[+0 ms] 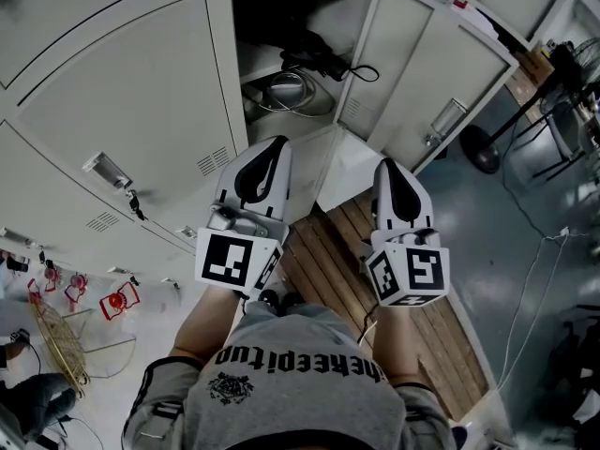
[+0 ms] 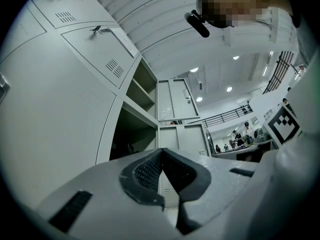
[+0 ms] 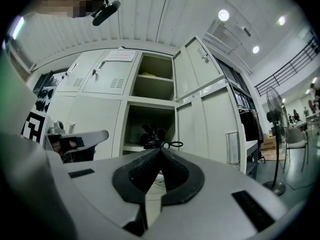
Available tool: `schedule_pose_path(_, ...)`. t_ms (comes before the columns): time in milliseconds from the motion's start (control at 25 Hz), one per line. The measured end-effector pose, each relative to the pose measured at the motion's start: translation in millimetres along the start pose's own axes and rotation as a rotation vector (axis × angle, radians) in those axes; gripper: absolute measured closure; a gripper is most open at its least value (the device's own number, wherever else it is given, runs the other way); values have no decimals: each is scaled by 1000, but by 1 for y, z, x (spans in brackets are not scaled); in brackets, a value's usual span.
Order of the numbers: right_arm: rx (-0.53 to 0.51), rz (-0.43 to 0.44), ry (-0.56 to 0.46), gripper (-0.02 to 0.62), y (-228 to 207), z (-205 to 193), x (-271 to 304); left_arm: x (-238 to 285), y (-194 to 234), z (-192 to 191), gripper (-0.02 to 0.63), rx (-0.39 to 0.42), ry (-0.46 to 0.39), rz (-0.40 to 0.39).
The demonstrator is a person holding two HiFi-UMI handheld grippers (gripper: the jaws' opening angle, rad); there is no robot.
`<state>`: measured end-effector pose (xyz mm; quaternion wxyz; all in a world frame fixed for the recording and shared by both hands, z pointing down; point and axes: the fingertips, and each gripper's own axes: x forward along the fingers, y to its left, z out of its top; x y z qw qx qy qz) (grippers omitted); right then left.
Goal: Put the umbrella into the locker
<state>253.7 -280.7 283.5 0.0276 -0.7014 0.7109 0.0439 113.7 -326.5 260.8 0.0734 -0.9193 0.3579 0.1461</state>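
Observation:
The black folded umbrella (image 1: 319,56) lies on the shelf inside the open locker (image 1: 246,36), its wrist loop hanging over the shelf edge. In the right gripper view the umbrella (image 3: 154,136) shows just above the jaw tips, deep in the lower open compartment. My left gripper (image 1: 272,148) and right gripper (image 1: 386,167) are held side by side in front of the locker, well short of the umbrella. Both are shut with nothing between the pads. In their own views, the left gripper (image 2: 161,151) and the right gripper (image 3: 161,150) have their jaws meeting at the tips.
The locker door (image 1: 441,73) stands swung open to the right. A coil of cable (image 1: 286,90) lies under the umbrella's shelf. Closed lockers (image 1: 122,92) fill the left. A standing fan (image 3: 274,119) is at the right, and wooden slats (image 1: 337,270) lie underfoot.

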Motion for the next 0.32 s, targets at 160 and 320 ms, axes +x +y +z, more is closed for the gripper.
schedule_pose_path(160, 13, 6, 2, 592, 0, -1, 3, 2, 2, -1, 603, -1, -1, 0)
schedule_pose_path(320, 11, 9, 2, 592, 0, -1, 5, 4, 3, -1, 603, -8, -3, 1)
